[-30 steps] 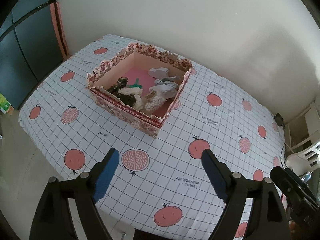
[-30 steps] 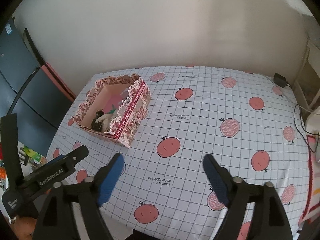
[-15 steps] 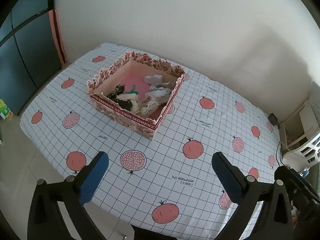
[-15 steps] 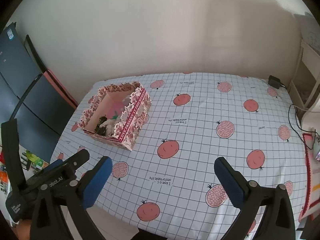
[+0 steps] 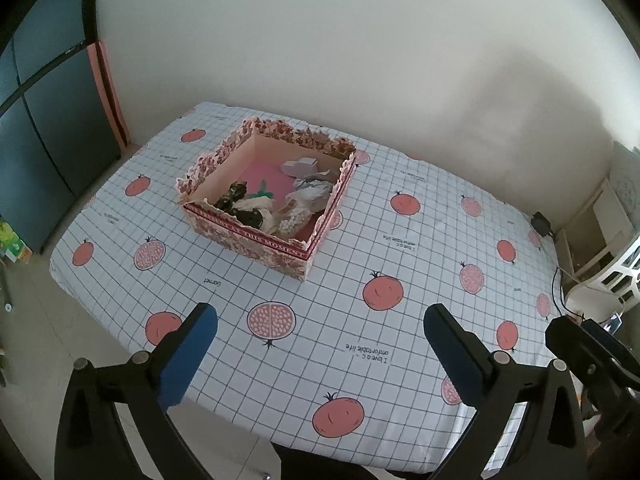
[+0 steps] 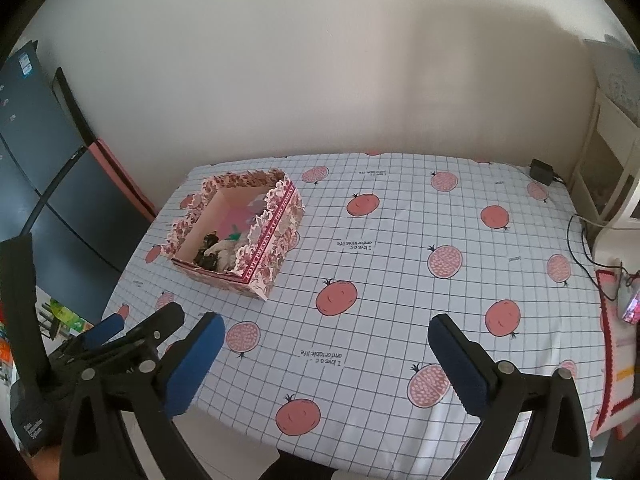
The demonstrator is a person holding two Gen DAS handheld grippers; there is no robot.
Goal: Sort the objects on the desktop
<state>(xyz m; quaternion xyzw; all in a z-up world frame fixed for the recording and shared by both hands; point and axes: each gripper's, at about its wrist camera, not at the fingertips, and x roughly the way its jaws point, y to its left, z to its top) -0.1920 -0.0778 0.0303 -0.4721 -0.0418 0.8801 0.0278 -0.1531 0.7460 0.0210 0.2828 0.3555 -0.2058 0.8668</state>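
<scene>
Hovering over the near edge of the tabletop (image 5: pixel 440 240), the left gripper (image 5: pixel 320 354), blue pads (image 5: pixel 188 360) spread wide apart and nothing between them. Hanging likewise over the near edge in the right wrist view, the right gripper (image 6: pixel 326 364), jaws wide apart and bare, blue pads (image 6: pixel 460 364) well clear of the cloth. Showing at the lower left of the right wrist view, just beside the right gripper's left finger, the black body of the left gripper. Peeking in at the lower right of the left wrist view, a black part of the right gripper.

Spread beneath both, a white checked tablecloth (image 6: pixel 400 280) printed with pink pomegranates and covering the whole tabletop. Standing toward the far left corner, well apart from both grippers, an open floral box (image 5: pixel 248 240) with scalloped pink rim and a red lettered band. Lying inside it, heaped along the near wall: dark figurines (image 5: pixel 236 204), a pale cloth-like bundle (image 5: pixel 256 204), a clear bag of white beads (image 5: pixel 294 216), crumpled grey-white paper (image 5: pixel 316 188) and a small grey-white piece (image 5: pixel 298 167) by the far right wall, plus something green (image 5: pixel 262 192) on the pink floor; exact kinds too small to tell.

Resting at the far right corner, a black power adapter (image 6: pixel 541 171) with its cable trailing off the right edge. Standing left of the table, a dark cabinet (image 5: pixel 48 120); to the right, white furniture (image 6: pixel 616 152).
</scene>
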